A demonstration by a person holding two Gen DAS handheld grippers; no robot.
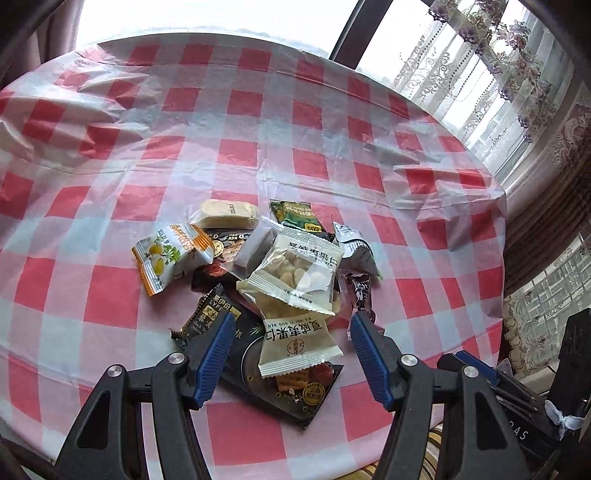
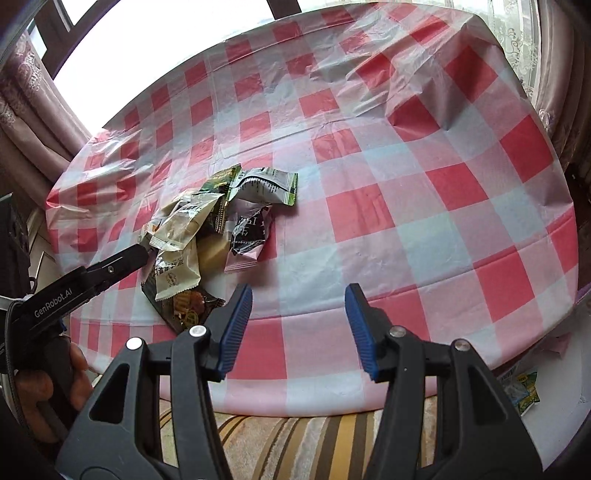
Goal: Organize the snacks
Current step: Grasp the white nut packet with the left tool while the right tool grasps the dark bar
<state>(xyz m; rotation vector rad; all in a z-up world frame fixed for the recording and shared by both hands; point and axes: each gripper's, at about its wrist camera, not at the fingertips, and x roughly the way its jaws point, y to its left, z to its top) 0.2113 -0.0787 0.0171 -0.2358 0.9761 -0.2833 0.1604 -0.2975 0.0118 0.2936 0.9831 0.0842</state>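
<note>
While the left hand-held gripper (image 1: 291,332) hangs spread over the snack pile (image 1: 258,273) (cream packet (image 1: 297,345) between its fingers), the right hand-held gripper (image 2: 299,328) gapes above the desk (image 2: 406,206).

A round table (image 1: 258,110) fills the middle of the room, draped in a crinkled plastic tablecloth (image 2: 369,155) of red, pink and white checks. Behind it bright daylight floods through a large window (image 1: 203,14) split by a dark frame (image 1: 351,33). Sheer lace curtains (image 1: 480,55) with floral embroidery hang at the right. A striped rug (image 2: 295,443) lies below the table's near edge.
</note>
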